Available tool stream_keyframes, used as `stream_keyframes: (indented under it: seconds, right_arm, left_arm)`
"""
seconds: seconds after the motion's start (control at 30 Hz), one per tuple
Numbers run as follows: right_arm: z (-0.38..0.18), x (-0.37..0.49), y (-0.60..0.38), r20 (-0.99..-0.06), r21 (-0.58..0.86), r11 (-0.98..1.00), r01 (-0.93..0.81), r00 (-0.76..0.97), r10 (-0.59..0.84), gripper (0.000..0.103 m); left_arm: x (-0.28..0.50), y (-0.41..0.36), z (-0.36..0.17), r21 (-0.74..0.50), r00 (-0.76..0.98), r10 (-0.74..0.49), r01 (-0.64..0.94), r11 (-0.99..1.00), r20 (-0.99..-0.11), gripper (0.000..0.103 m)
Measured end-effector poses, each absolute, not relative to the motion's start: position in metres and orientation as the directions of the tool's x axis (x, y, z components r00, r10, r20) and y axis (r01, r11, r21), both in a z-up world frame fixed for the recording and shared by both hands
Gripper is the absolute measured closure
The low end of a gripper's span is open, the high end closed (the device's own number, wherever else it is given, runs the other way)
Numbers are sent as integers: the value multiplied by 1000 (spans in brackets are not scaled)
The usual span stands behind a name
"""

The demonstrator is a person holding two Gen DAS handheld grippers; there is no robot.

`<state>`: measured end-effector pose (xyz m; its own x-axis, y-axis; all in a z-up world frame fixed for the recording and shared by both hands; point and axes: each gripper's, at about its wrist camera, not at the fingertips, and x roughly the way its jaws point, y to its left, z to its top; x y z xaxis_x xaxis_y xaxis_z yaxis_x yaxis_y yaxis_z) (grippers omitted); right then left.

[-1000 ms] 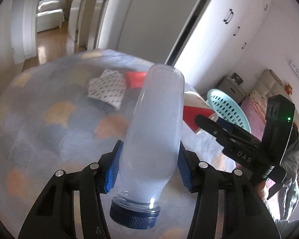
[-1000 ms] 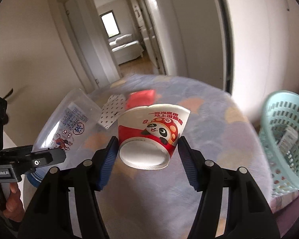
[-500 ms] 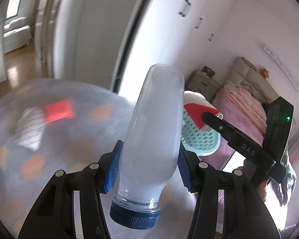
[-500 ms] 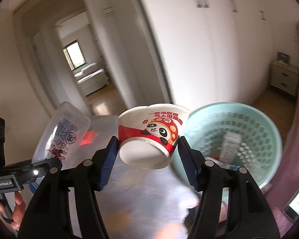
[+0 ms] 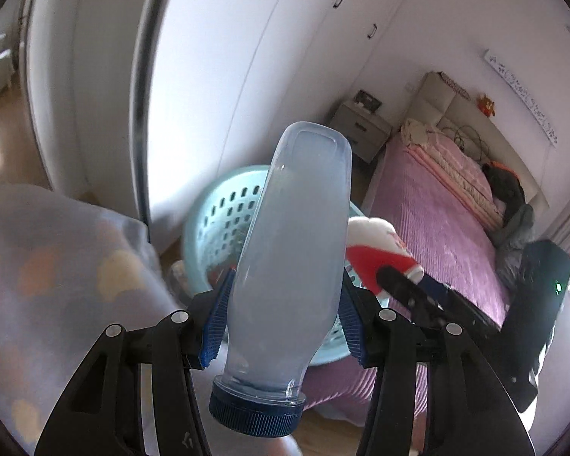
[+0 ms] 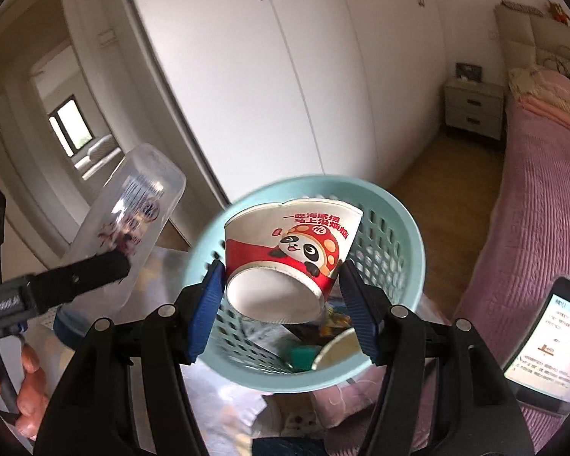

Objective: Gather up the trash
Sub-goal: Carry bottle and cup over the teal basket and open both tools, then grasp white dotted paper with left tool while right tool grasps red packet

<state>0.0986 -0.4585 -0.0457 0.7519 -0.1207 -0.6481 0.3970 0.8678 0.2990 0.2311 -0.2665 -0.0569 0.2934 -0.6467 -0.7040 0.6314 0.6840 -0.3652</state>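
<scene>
Red-and-white panda-print paper cup [image 6: 288, 254], rim dented

Both claws now sit at the teal basket [image 6: 406, 228] rather than over the patterned bed cover [image 5: 57, 266], which slides off to the left edge of the left wrist view. The panda cup [image 6: 288, 250] in the right claw [image 6: 283, 304] now hangs directly above the basket's opening, where a second ago the basket stood far to its right. The clear bottle [image 5: 288, 266] in the left claw [image 5: 281, 323] now fronts the basket's near rim.
</scene>
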Motion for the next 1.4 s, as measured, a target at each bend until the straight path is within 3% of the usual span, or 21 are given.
stream_keyframes:
  seconds: [0.23,0.33,0.63,1.13,1.4]
  right_arm:
    - [-67,105,-473,-694,291,849,442,708,-131,44]
    - [-70,109,-477,-699,298,842,449,704,-128,44]
    - [-73,108,-478,-697,307,847,433,708,-109,44]
    - [-45,121,-418,-660,291,905,310,750,-45,44]
    - [-40,139,-370,-650,281,936,211,759,25,44]
  left_arm:
    - [248,-303,-85,-367,254,-625,626,688,-738,53]
    - [253,-301,-88,-366,272,-622,613,700,-734,40]
    - [249,-269,-79,-406,285,-652,592,697,-703,35]
    - [233,-184,-48,-418,398,-654,533,736,-644,35]
    - [229,-111,-31,-351,535,-565,453,819,-628,35]
